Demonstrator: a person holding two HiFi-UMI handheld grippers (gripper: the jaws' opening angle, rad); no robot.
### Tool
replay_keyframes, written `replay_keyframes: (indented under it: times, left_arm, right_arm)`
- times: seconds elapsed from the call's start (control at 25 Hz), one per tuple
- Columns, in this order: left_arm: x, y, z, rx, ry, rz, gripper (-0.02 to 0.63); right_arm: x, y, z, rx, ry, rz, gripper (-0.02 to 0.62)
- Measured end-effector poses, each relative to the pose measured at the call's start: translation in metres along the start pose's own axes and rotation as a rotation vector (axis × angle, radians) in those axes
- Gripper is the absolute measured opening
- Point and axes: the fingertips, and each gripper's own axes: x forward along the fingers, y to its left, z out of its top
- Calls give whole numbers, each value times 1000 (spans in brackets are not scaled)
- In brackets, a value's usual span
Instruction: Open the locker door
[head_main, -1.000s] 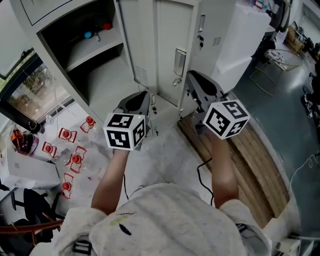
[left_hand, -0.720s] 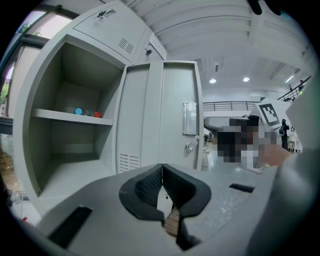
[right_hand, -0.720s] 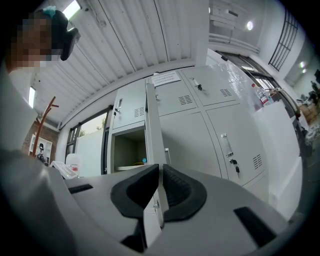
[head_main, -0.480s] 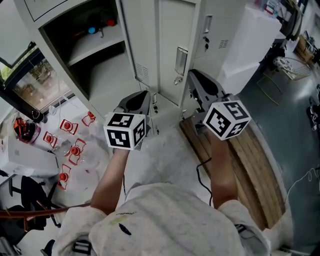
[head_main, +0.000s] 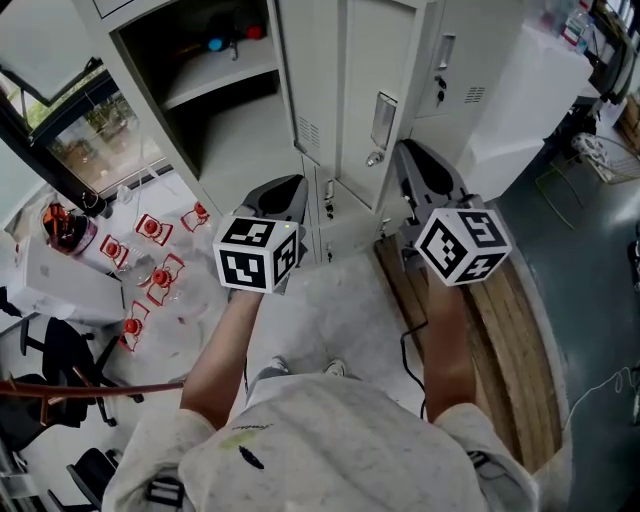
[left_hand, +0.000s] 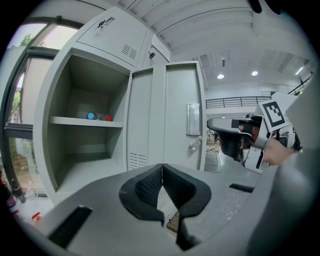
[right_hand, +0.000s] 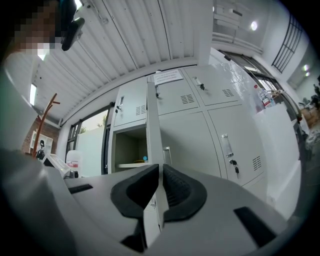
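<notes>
right gripper (right_hand: 159, 172) — pads clamp the locker door (right_hand: 153, 125) by its edge, only its own view shows this | left gripper (left_hand: 162, 169) — jaws together, nothing between

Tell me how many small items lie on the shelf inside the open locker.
2. A blue item sits on the shelf, and a red item lies just right of it. Others may be hidden in the shaded back.

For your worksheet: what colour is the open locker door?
The locker door is light grey, clearest in the left gripper view.
</notes>
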Motion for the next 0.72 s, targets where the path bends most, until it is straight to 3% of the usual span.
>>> replay_keyframes:
  times: [0.4,0.72]
  left_arm:
    - [-35,27,-8,1,16,31,8]
    - [-69,58,-15,-10,10,58,8]
  right_arm:
    - [-3,43,-3,-23,-33,-4,25]
    - [14,98,-29,-19,19,43,25]
